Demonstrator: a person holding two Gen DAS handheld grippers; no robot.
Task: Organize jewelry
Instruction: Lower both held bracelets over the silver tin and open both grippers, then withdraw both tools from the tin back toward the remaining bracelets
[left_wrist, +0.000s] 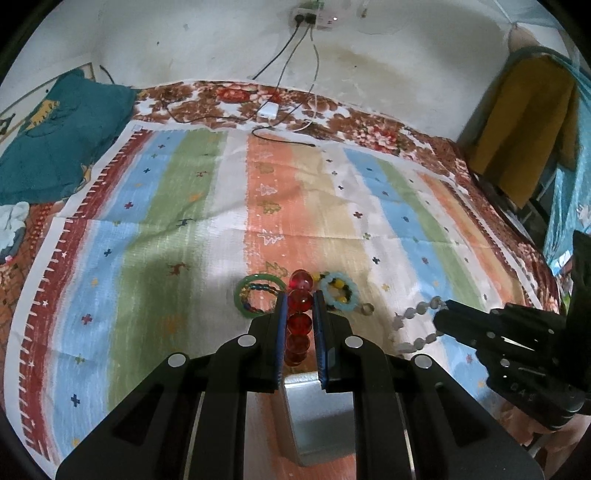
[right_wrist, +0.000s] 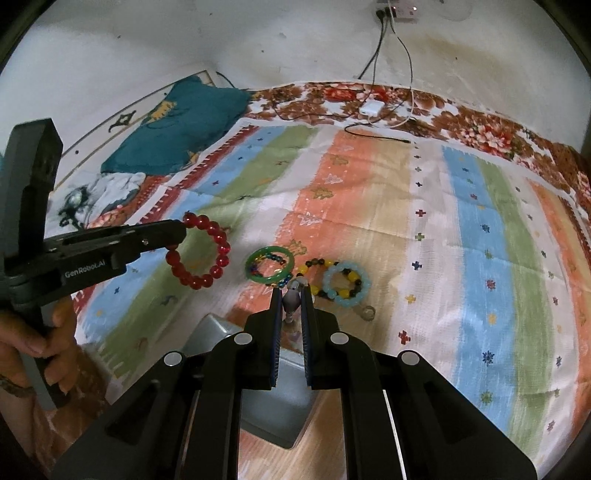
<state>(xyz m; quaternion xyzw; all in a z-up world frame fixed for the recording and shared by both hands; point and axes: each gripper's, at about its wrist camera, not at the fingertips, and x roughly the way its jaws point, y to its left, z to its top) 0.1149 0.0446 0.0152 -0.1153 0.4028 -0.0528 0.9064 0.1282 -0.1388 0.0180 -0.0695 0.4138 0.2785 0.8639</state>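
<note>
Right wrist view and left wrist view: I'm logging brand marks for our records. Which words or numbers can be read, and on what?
"GenRobot.AI": white letters on the side of the left claw, right wrist view.
Raised marks on the right claw body, left wrist view: too blurred to read.
Cloth: only crosses and figures, no words.

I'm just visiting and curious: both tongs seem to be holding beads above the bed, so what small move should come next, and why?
Probably carry both bracelets over the grey box just below and lower them in. The left tongs are shut on the red bead bracelet, the right tongs on the grey bead bracelet, both lifted off the striped cloth, while other bracelets lie there waiting.
</note>
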